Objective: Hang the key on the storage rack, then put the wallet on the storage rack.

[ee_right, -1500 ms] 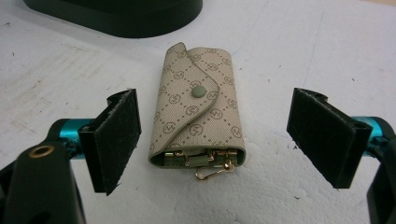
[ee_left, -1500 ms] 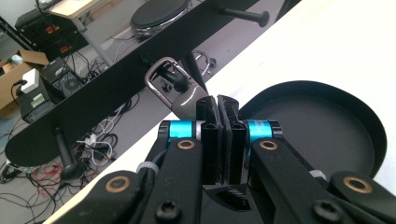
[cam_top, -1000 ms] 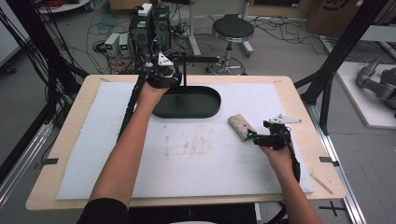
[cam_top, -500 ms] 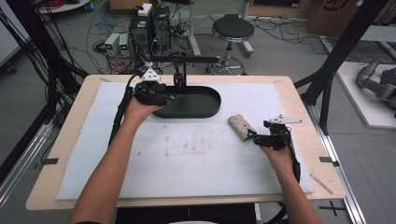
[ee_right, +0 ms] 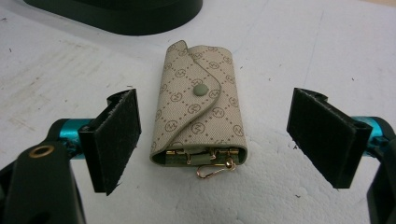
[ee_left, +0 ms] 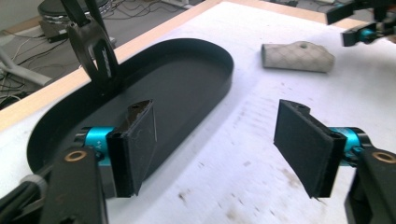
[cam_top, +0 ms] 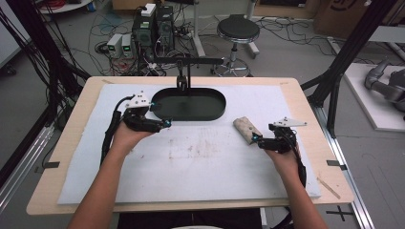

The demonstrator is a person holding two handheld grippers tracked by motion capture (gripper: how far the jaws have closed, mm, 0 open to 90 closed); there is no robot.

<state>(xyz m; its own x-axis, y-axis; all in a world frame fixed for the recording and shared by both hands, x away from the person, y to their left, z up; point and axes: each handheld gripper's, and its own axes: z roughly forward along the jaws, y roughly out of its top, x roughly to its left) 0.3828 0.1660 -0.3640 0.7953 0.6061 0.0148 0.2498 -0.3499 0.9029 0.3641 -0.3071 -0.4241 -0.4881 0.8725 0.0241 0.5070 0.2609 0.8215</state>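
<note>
A beige patterned key pouch [cam_top: 247, 130] lies snapped closed on the white mat, right of the black oval tray [cam_top: 188, 104]. My right gripper [cam_top: 257, 140] is open just short of it. In the right gripper view the pouch [ee_right: 198, 121] lies between the two spread pads [ee_right: 116, 140], and a gold clasp pokes out of its near end. My left gripper [cam_top: 165, 125] hovers open at the tray's front left corner. In the left gripper view its empty gripper [ee_left: 219, 140] looks past the tray [ee_left: 140, 84] towards the pouch [ee_left: 299, 56].
A black stand arm [cam_top: 184, 71] reaches over the tray's far rim, and its clip [ee_left: 93, 42] stands on that rim. The white mat [cam_top: 191, 167] covers most of the wooden table [cam_top: 315, 133]. Cables, electronics boxes and a stool stand beyond the far edge.
My left hand has drawn back from the tray's far left rim towards the person, ending at the tray's front left corner. The right hand and the pouch have stayed put.
</note>
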